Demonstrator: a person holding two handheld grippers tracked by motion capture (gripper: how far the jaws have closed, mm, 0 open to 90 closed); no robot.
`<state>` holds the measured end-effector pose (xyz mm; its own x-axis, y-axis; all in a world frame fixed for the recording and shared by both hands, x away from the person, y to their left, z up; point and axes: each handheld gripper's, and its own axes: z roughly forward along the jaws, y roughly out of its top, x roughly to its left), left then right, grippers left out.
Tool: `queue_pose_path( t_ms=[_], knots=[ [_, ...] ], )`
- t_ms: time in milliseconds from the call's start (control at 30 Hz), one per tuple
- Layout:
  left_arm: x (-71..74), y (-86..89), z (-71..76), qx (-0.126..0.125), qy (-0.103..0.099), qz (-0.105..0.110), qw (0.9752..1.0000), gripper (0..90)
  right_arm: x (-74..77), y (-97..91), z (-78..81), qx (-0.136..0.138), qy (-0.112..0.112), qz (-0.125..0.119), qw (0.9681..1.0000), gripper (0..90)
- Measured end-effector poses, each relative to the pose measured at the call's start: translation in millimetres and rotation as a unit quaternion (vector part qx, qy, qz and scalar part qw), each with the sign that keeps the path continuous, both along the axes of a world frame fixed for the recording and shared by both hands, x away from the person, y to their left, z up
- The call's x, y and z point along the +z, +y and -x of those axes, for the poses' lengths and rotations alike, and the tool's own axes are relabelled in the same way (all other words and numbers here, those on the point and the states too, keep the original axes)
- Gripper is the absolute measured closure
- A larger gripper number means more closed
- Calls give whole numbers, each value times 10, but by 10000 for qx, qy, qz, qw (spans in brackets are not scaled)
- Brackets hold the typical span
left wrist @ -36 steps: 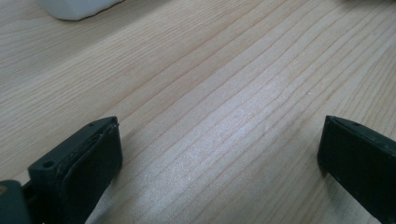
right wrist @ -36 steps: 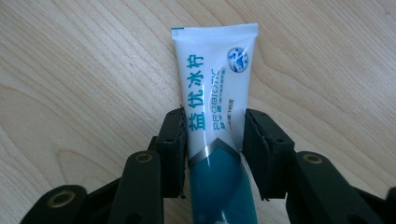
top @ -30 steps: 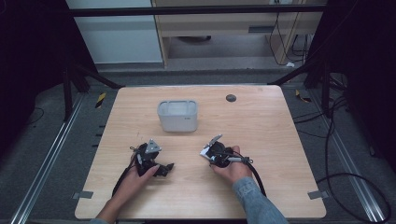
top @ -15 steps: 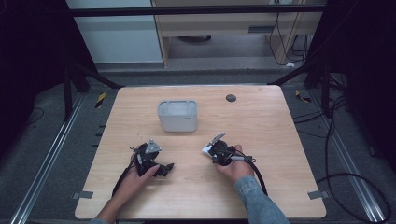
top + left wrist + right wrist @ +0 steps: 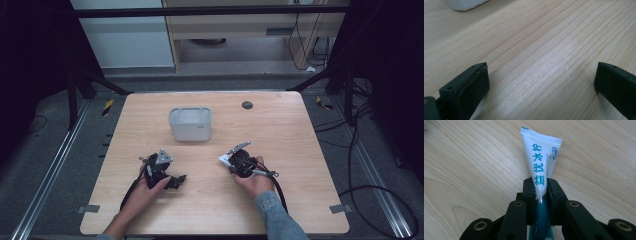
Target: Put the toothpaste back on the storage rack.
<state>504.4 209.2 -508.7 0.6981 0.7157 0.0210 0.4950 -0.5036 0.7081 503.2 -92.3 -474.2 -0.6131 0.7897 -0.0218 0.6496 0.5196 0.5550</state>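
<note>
Two right gripper (image 5: 541, 185) fingers pinching a white tube (image 5: 541, 157) mid-body; left gripper (image 5: 541, 82) fingers spread, empty.

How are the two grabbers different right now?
The left gripper has its jaws spread wide with nothing but bare table between them; the right gripper is shut on a white toothpaste tube. The left sits lower on the table, the right tilted up. Both are black and hand-held.

bare table (image 5: 300, 145) lies open around both hands; the white container (image 5: 190, 123) stands ahead, between them, with a dark disc (image 5: 247, 105) farther back.
</note>
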Motion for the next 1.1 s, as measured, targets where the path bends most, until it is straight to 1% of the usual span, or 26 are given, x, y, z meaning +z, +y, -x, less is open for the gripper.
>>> queue_pose_path(
  t_ms=[33, 100, 133, 267, 300, 367, 400, 433, 467, 533, 567, 600, 633, 700, 767, 833, 867, 1033, 1100],
  knots=[
    [0, 0, 0, 0, 1, 0, 10000, 0, 21, -9, 9, -19, -11, -75, 10000, 789],
    [0, 0, 0, 0, 0, -1, 10000, 0, 41, -23, 8, -51, -17, -147, 9999, 790],
    [0, 0, 0, 0, 0, -1, 10000, 0, 41, -23, 8, -51, -17, -147, 9999, 790],
    [0, 0, 0, 1, 0, 1, 10000, 0, 106, -68, -3, -119, -29, -272, 9996, 791],
    [0, 0, 0, 0, 0, 0, 10000, 0, 161, -85, -2, -138, -76, -287, 9995, 792],
    [0, 0, 0, 0, 0, 0, 10000, 0, 179, -91, -1, -147, -105, -301, 9994, 792],
    [0, 0, 0, 1, 0, -1, 10000, 0, 226, -109, -4, -168, -148, -318, 9992, 792],
    [0, 0, 0, 1, 0, -1, 10000, 0, 226, -109, -4, -168, -148, -318, 9992, 792],
    [0, 0, 0, -1, 1, -1, 10000, 0, 274, -130, -9, -184, -178, -344, 9991, 792],
    [0, 0, 0, 0, 0, -1, 10000, 0, 301, -140, -12, -211, -192, -368, 9989, 792],
    [0, 0, 0, 0, 0, -1, 10000, 0, 327, -150, -15, -218, -225, -389, 9988, 792],
    [0, 0, 0, -1, 0, -1, 10000, 0, 385, -171, -22, -256, -286, -392, 9985, 792],
    [0, 0, 0, -1, 0, -1, 10000, 0, 385, -171, -22, -256, -286, -392, 9985, 792],
    [0, 0, -1, -3, -2, -3, 10000, 0, 441, -192, -29, -264, -328, -436, 9982, 792],
    [0, 1, -1, -6, -4, -6, 10000, 0, 507, -214, -40, -289, -423, -469, 9976, 792],
    [0, 1, -1, -7, -5, -7, 10000, 0, 519, -220, -43, -298, -451, -479, 9974, 792],
    [0, 1, -1, -6, -5, -8, 10000, 0, 556, -241, -54, -333, -494, -499, 9970, 792],
    [0, 1, -1, -8, -4, -8, 10000, 0, 620, -264, -82, -381, -553, -544, 9963, 792],
    [0, 1, -1, -8, -5, -7, 10000, 0, 628, -262, -89, -366, -563, -526, 9964, 792]
  ],
)
